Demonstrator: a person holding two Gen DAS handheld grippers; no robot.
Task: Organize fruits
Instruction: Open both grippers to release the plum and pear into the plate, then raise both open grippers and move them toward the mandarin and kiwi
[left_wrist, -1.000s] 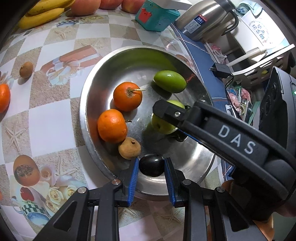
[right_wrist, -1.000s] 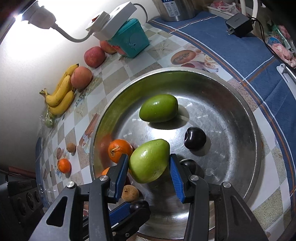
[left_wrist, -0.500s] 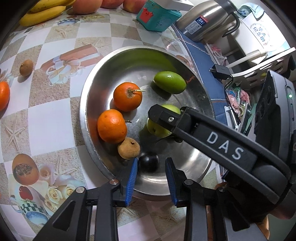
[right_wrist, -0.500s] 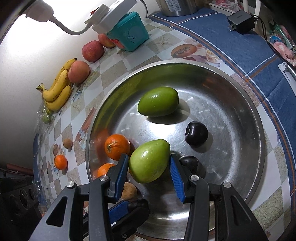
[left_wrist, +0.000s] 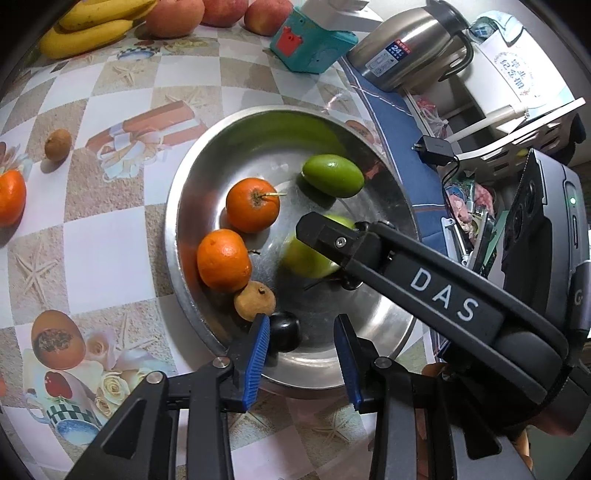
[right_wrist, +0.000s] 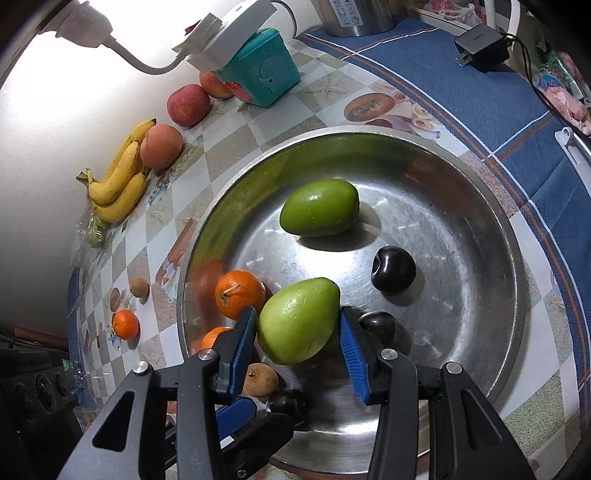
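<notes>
Plum (left_wrist: 283, 335) beside bowl rim (left_wrist: 173, 236)

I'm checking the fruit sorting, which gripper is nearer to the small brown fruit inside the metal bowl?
Left. The left gripper sits open right beside the small brown fruit, one finger almost touching it. The right gripper is further along the metal bowl, around a green mango.

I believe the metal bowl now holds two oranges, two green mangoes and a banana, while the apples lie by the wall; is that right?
Not quite: no banana is in the bowl. The bananas lie on the table by the wall, beside the apples, as the right wrist view shows. The bowl does hold two oranges and two green mangoes, plus dark plums and a small brown fruit.
</notes>
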